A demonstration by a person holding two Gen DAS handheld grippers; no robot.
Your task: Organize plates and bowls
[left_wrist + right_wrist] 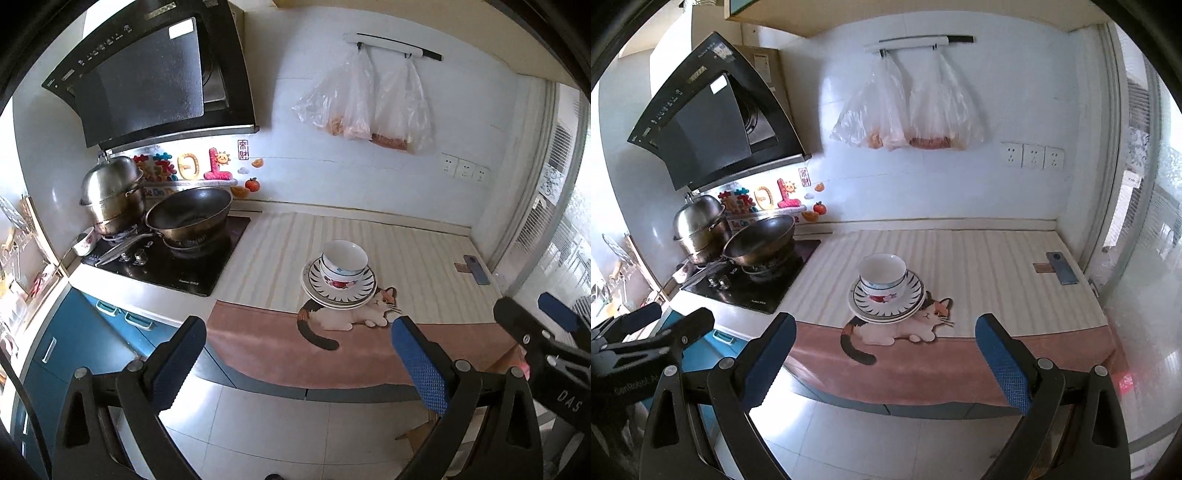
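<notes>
Stacked white bowls [344, 263] [882, 275] with a red flower pattern sit nested on a stack of plates [364, 293] [911, 302] with a dark ray-patterned rim, on the cat-print mat of the counter. My left gripper [299, 354] is open, held back over the floor short of the counter's front edge, nothing between its blue pads. My right gripper [886, 354] is also open and empty, likewise short of the counter edge. The right gripper [535, 325] also shows at the right edge of the left wrist view, and the left gripper [657, 325] at the left edge of the right wrist view.
A gas hob [166, 254] at the left carries a wok [190, 214] and a steel steamer pot [112, 192], with a small bowl [85, 242] beside them. A phone [1061, 272] lies at the counter's far right. Plastic bags [905, 107] hang on the wall. Blue cabinets [74, 343] stand below.
</notes>
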